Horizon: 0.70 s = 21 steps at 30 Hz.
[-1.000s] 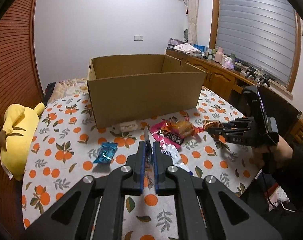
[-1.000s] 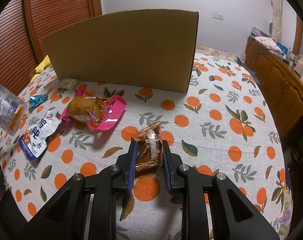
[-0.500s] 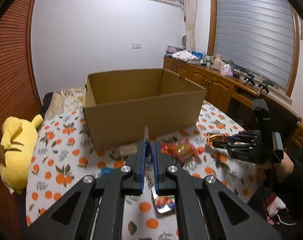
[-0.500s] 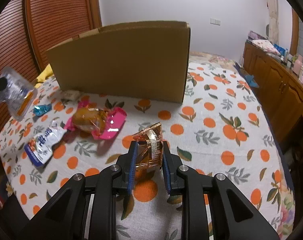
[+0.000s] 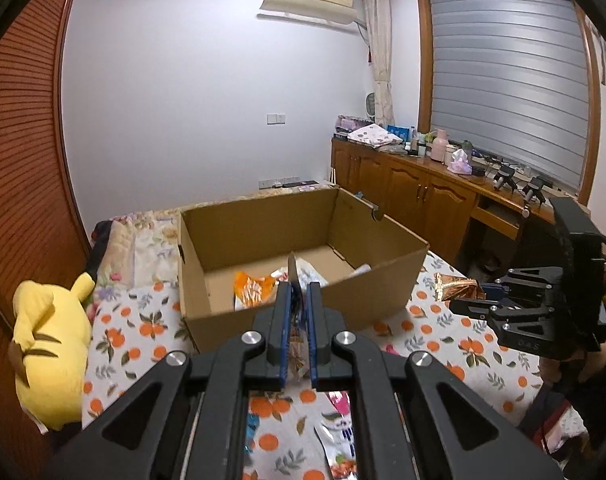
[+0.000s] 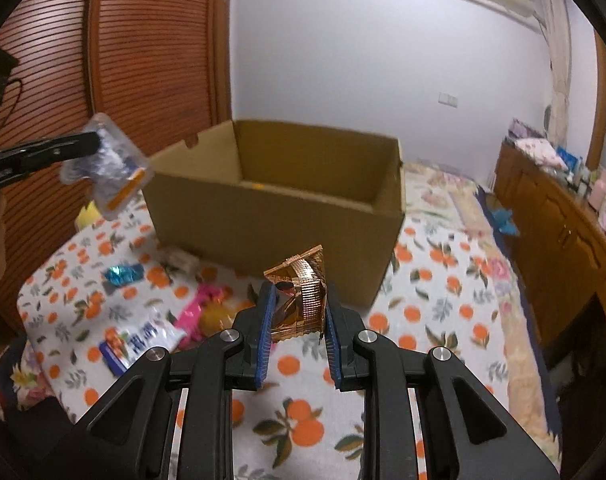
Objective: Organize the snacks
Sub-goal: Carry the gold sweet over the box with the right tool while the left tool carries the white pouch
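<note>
Crinkled gold foil packet (image 6: 300, 294) sits pinched in right tool (image 6: 297, 320) beside cardboard box (image 6: 271, 216).

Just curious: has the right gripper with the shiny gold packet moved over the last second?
Yes. The right gripper, holding the gold packet, has risen from the tablecloth toward the cardboard box.

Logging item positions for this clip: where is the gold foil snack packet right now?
The gold packet is gripped by the right gripper, held above the tablecloth just short of the cardboard box.
</note>
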Available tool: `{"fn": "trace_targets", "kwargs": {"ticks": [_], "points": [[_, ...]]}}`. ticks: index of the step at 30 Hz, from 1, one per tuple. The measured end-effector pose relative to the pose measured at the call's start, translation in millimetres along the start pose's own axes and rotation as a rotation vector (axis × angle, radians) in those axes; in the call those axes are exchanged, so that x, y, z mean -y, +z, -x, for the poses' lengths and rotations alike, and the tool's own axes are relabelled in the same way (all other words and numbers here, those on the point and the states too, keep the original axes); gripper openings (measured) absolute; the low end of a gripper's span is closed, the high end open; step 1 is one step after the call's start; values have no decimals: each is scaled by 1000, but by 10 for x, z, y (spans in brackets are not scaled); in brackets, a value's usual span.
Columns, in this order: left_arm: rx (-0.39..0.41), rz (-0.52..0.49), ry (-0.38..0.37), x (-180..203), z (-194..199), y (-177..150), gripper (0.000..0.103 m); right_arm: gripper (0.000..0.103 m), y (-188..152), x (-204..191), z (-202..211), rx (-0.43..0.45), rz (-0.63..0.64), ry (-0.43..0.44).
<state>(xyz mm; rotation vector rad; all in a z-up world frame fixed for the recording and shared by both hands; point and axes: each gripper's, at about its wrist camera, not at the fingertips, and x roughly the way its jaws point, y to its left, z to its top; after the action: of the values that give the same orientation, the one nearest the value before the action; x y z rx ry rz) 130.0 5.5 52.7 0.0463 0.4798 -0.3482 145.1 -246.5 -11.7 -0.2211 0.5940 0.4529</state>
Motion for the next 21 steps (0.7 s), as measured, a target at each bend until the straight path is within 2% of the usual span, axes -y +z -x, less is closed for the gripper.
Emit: {"fn": "trace_targets", "kwargs": {"ticks": [10, 21], "points": [[-1, -26, 19, -11, -230, 303, 4, 21, 379, -96, -73, 39, 36, 17], [-38, -28, 39, -76, -514, 379, 4, 21, 653, -101, -243, 38, 39, 24]]}}
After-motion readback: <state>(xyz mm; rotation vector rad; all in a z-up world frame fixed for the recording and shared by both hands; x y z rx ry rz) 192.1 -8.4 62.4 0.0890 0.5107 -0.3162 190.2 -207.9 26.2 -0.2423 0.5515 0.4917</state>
